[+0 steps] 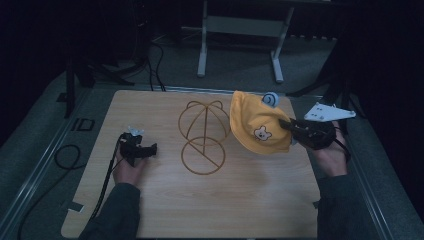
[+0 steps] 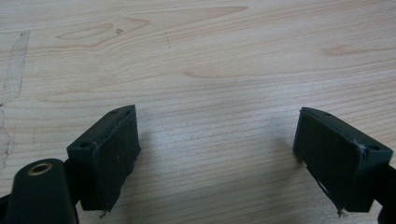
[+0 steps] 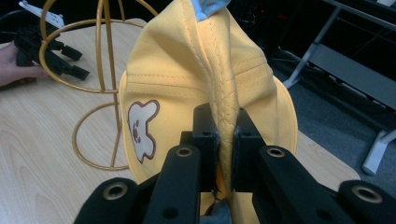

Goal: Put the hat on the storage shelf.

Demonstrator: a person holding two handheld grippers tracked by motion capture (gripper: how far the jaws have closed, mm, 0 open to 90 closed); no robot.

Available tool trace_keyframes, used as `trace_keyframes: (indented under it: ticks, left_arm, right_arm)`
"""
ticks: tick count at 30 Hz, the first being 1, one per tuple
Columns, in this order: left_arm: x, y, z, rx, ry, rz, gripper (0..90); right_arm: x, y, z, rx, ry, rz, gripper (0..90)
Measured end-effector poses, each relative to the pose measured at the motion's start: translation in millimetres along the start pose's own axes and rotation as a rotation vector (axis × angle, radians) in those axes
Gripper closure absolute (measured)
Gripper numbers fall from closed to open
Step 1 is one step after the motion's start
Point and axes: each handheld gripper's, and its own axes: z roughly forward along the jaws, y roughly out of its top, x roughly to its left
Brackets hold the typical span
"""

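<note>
A yellow cap point(image 1: 257, 125) with a white bear patch hangs above the table's right side, lifted off the wood. My right gripper point(image 1: 289, 125) is shut on a fold of the cap point(image 3: 187, 79); in the right gripper view the fabric is pinched between the jaws of that gripper point(image 3: 225, 140). A gold wire hat stand point(image 1: 203, 134) stands mid-table, just left of the cap, and shows again as gold hoops point(image 3: 100, 79). My left gripper point(image 1: 149, 149) rests low on the table's left side, open, its jaws point(image 2: 217, 158) spread wide over bare wood.
The wooden table point(image 1: 165, 200) has bare room in front and to the left. A grey metal frame point(image 1: 240, 30) stands on the floor behind the table. Black cables point(image 1: 65, 155) trail off the left edge.
</note>
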Motion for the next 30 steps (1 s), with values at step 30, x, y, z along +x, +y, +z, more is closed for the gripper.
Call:
trace_keyframes:
  ticks: [30]
  left_arm:
    - [0.0, 0.1, 0.0, 0.001, 0.001, 0.001, 14.6]
  right_arm:
    - [5.1, 22.2, -0.3, -0.039, 0.062, -0.021, 83.7]
